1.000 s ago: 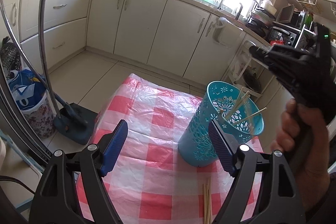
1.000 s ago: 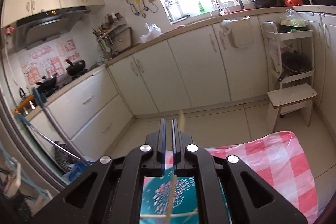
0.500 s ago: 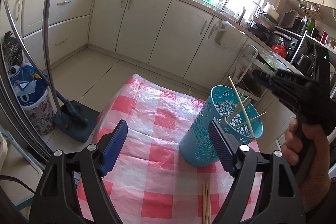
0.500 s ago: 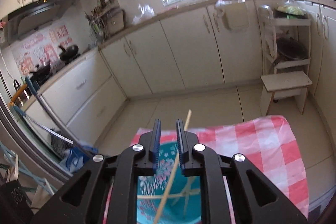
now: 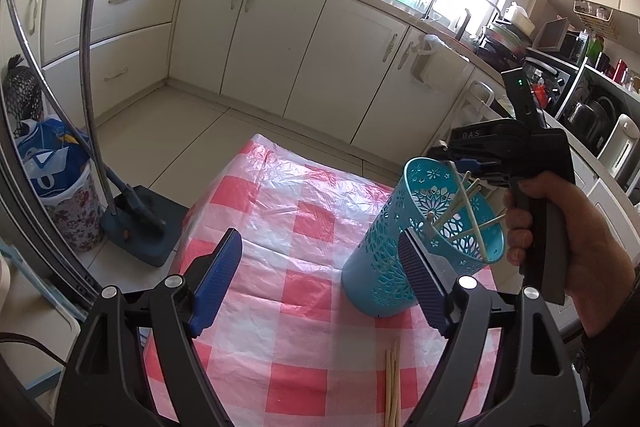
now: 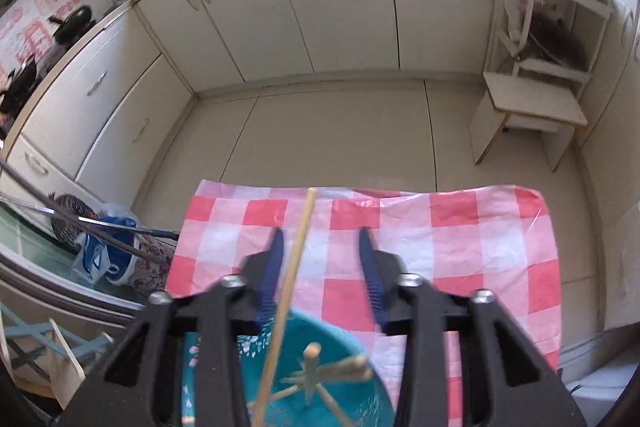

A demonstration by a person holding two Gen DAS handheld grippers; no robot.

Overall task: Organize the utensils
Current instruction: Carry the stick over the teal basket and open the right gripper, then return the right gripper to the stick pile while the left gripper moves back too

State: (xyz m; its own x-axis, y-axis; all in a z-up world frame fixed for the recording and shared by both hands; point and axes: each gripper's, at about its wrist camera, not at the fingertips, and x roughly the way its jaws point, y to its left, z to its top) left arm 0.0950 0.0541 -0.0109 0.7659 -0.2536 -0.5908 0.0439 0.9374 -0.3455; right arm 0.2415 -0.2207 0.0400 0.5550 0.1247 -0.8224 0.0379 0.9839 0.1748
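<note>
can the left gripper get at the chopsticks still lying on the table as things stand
Probably yes. The left gripper is open and empty, and the loose chopsticks lie on the checked tablecloth just below it, uncovered. The teal holder stands further back, and the right gripper is above its rim, clear of that path.

A teal cut-out holder (image 5: 420,243) is standing upright on the checked counter (image 5: 304,267), with several pale chopsticks (image 5: 466,211) leaning inside. More chopsticks (image 5: 393,383) are lying flat just in front of it.

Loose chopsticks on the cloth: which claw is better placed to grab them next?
Left, probably. The left claw is open, with the loose chopsticks lying close beneath it. The right claw is over the teal holder, a chopstick loose between its open sides.
</note>
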